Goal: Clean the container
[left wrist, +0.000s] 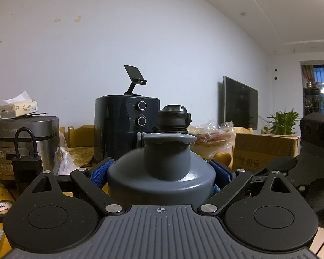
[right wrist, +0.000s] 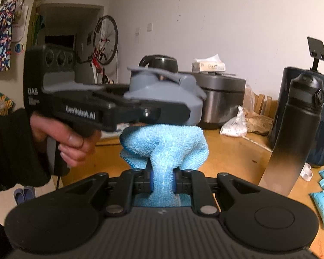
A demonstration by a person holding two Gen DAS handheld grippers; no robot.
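Grey container point(left wrist: 162, 168) sits clamped between the left gripper point(left wrist: 162, 172) pads over the wooden table point(right wrist: 233, 151). Only the right wrist view shows the right gripper point(right wrist: 163, 181) pinching a blue cloth point(right wrist: 164, 144) against it, and "GenRobot.AI" lettering; the rice cooker point(left wrist: 21, 142) reads "Joyoung".

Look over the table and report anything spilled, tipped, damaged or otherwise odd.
Nothing looks spilled or broken. The grey container sits upright, clamped in the left hand-held gripper, and the right hand-held gripper pinches the blue cloth against its side. The black bottle stands upright. The table is merely cluttered.
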